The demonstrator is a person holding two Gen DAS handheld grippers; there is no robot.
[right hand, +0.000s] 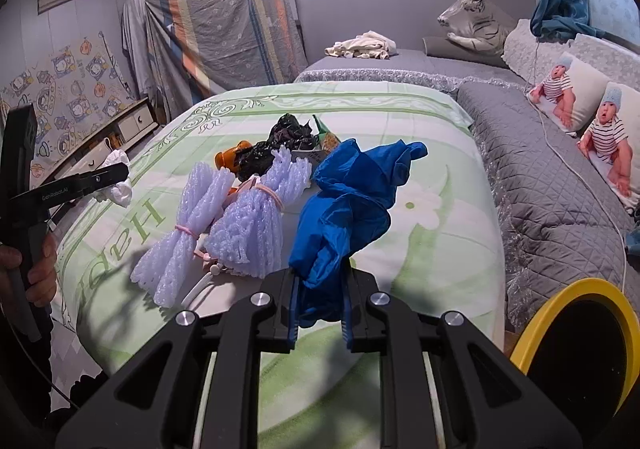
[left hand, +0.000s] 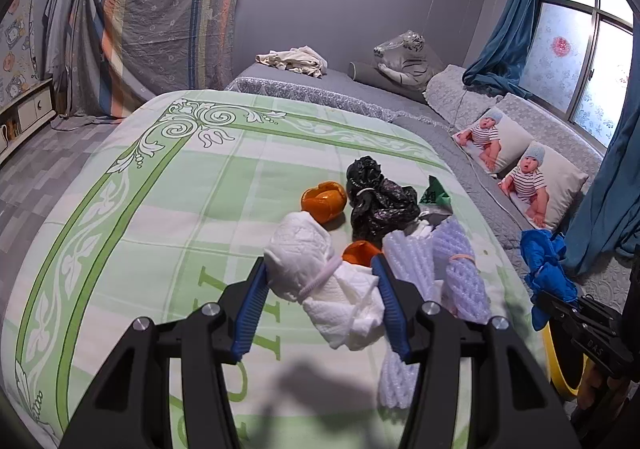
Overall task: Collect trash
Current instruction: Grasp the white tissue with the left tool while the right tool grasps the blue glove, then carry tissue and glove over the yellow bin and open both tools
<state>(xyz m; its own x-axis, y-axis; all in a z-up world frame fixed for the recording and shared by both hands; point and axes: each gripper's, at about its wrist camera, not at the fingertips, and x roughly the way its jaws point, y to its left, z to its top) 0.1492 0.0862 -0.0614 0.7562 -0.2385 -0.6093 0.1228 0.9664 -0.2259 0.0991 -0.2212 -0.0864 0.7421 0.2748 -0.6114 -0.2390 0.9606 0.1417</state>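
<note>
Right wrist view shows the yellow-rimmed bin (right hand: 532, 333) beside the bed, two foam-net bundles (right hand: 224, 225), black bag (left hand: 376, 201) and orange pieces (left hand: 323, 202) uncollected on the quilt (right hand: 440, 249), the right gripper (right hand: 320, 309) clamped on blue plastic (right hand: 348, 201), the left gripper (left hand: 320, 301) part-closed around white tissue (left hand: 320, 281).

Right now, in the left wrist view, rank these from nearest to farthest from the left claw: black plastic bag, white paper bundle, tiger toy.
1. White paper bundle: gripped between the pads of the left claw.
2. Black plastic bag: farther up the green bedcover, slightly right.
3. Tiger toy: on the far grey bed, by the wall.
</note>
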